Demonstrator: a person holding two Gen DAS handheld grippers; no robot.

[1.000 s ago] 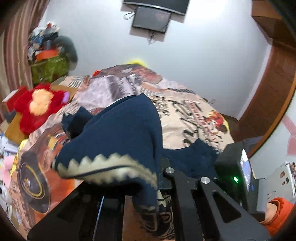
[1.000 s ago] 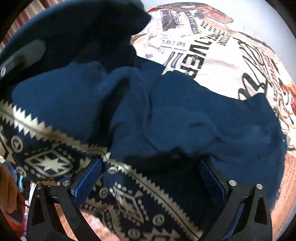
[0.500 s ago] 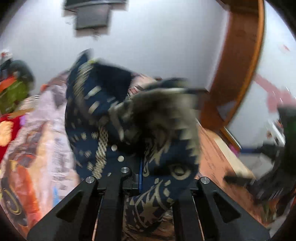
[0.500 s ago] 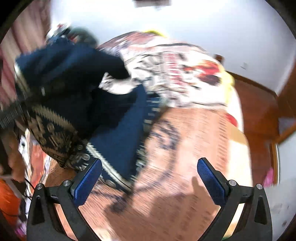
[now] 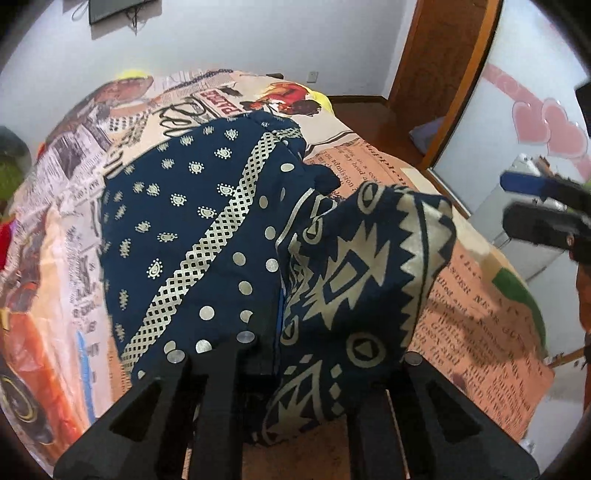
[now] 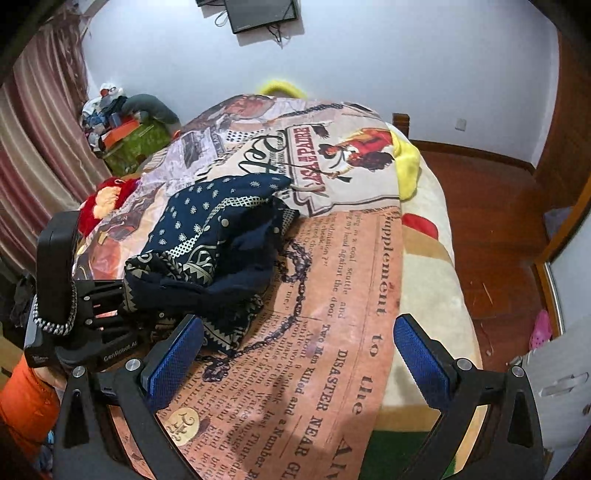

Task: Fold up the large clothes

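Note:
A navy garment [image 5: 192,236] with cream dots, lattice bands and zigzag print lies spread on the printed bedspread [image 5: 480,332]. My left gripper [image 5: 277,332] is shut on the garment's near edge, and a patterned fold bunches over its right finger. In the right wrist view the garment [image 6: 221,236] lies left of centre, with the left gripper [image 6: 110,306] clamped on it. My right gripper [image 6: 295,350] is open and empty above the bedspread [image 6: 351,332], to the right of the garment. It also shows at the left wrist view's right edge [image 5: 543,206].
A red plush toy [image 6: 107,199] and a cluttered green box [image 6: 129,147] sit at the bed's far left by a curtain. A wall screen [image 6: 262,14] hangs above. Wooden floor [image 6: 491,221] and a door frame lie right of the bed.
The garment was flung out and now lies spread on the bed, pattern side up. My right gripper has let go of it and pulled back to the right. The left still holds it.

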